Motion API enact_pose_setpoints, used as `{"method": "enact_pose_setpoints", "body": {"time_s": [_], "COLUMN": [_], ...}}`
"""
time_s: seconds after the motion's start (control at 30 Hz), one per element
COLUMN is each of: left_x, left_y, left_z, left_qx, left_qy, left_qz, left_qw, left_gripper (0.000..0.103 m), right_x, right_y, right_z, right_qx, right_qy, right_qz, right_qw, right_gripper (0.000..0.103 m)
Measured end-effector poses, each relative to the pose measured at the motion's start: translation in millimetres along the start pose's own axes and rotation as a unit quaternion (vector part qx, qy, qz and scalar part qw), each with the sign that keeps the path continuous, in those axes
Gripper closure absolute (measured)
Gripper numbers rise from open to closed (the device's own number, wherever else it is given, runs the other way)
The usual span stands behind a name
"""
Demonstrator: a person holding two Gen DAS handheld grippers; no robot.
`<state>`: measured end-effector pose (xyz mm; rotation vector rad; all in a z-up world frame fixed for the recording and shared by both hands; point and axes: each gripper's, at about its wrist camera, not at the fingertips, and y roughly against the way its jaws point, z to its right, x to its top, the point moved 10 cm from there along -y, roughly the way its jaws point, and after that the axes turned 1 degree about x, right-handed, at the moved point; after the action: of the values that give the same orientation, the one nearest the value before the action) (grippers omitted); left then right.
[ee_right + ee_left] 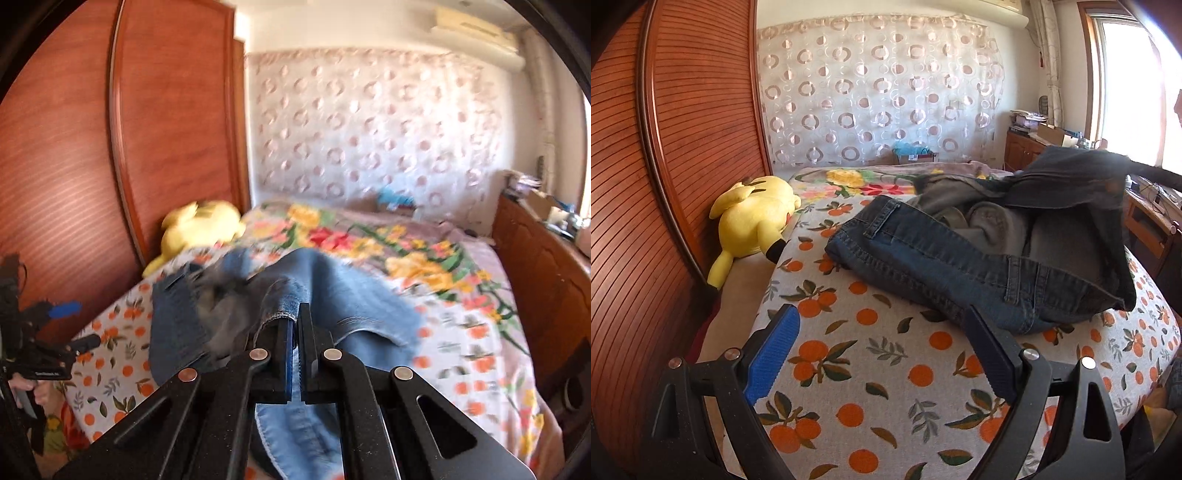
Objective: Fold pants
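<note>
While the dark blue denim pants (960, 266) lie crumpled on the orange-print bed sheet (871, 369), right gripper (294, 321) pinches a lifted hem; left gripper (882, 354) spread wide above the sheet, beside a yellow plush toy (753, 218).

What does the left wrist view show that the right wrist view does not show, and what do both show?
Only the left wrist view shows the left gripper from behind, jaws open over the orange-print sheet, and the grey lining of the jeans sharply.

Only the right wrist view shows the right gripper shut on a hem of the jeans, and the floral blanket widely.

Both show the jeans, the yellow plush toy, the wooden wardrobe and the circle-pattern curtain.
</note>
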<state>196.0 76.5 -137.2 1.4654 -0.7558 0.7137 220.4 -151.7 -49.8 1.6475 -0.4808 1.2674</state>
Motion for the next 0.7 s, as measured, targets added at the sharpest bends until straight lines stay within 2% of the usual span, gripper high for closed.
{"method": "enact_pose_setpoints", "body": {"time_s": [0.23, 0.47, 0.63, 0.7], "left_x": [14.2, 26.8, 48.1, 60.1], "left_y": [2.0, -4.0, -14.1, -21.6], "left_z": [11.0, 31.6, 51.2, 55.2], "left_qx": [-0.009, -0.031, -0.055, -0.060], "left_qy": [-0.006, -0.021, -0.030, -0.032], "left_qz": [0.012, 0.013, 0.014, 0.013], "left_qw": [0.9999, 0.9992, 0.9979, 0.9976], "left_gripper": [0.012, 0.012, 0.014, 0.017], "right_x": [-18.6, -106.4, -148.6, -155.6], "right_y": [74.4, 63.3, 58.3, 58.5], "right_z": [42.2, 49.5, 44.4, 40.5], "right_qx": [-0.048, -0.059, -0.054, -0.053], "right_qy": [-0.052, -0.083, -0.107, -0.107], "right_qz": [0.039, -0.031, -0.054, -0.061], "right_qw": [0.997, 0.994, 0.991, 0.991], "right_gripper": [0.101, 0.101, 0.101, 0.101]}}
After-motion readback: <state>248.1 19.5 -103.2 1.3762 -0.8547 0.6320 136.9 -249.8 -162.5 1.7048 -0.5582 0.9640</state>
